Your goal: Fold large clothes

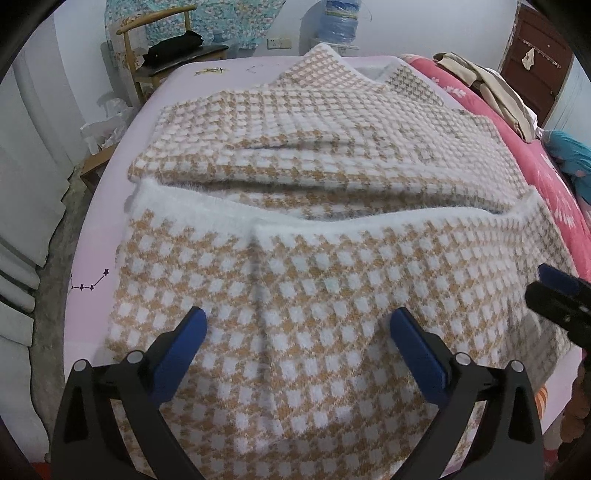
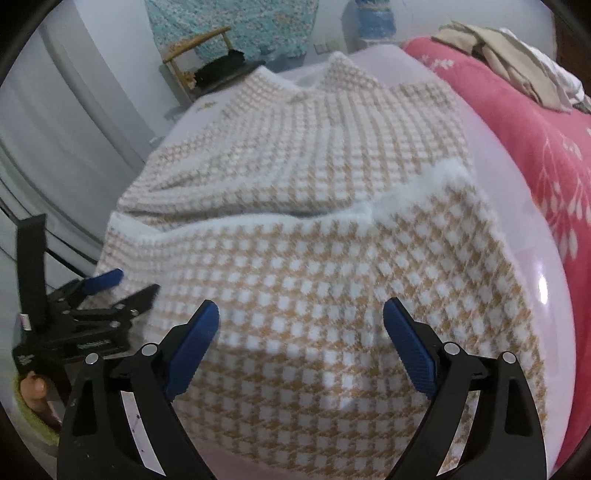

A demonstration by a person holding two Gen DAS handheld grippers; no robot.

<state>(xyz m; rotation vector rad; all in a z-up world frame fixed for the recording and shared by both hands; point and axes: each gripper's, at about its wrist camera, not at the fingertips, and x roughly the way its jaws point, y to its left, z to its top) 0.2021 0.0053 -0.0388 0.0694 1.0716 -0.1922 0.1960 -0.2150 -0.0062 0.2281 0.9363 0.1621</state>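
Observation:
A large tan-and-white houndstooth garment (image 1: 314,266) lies spread on a pale pink bed sheet (image 1: 92,236). Its near part is folded back over the rest, with a fuzzy white hem (image 1: 221,206) running across the middle. In the right wrist view the same garment (image 2: 314,266) fills the centre. My left gripper (image 1: 298,325) hangs open just above the folded near part, nothing between its blue pads. My right gripper (image 2: 301,314) is open too, over the near right part of the fabric. Each gripper shows at the edge of the other's view: the right one (image 1: 554,291), the left one (image 2: 118,291).
A pink floral blanket (image 1: 546,155) with beige clothes (image 1: 491,85) lies along the bed's right side. A wooden chair (image 1: 166,55) holding dark items stands beyond the far left corner. A water bottle (image 1: 340,22) stands by the back wall. White panels (image 1: 22,184) line the left.

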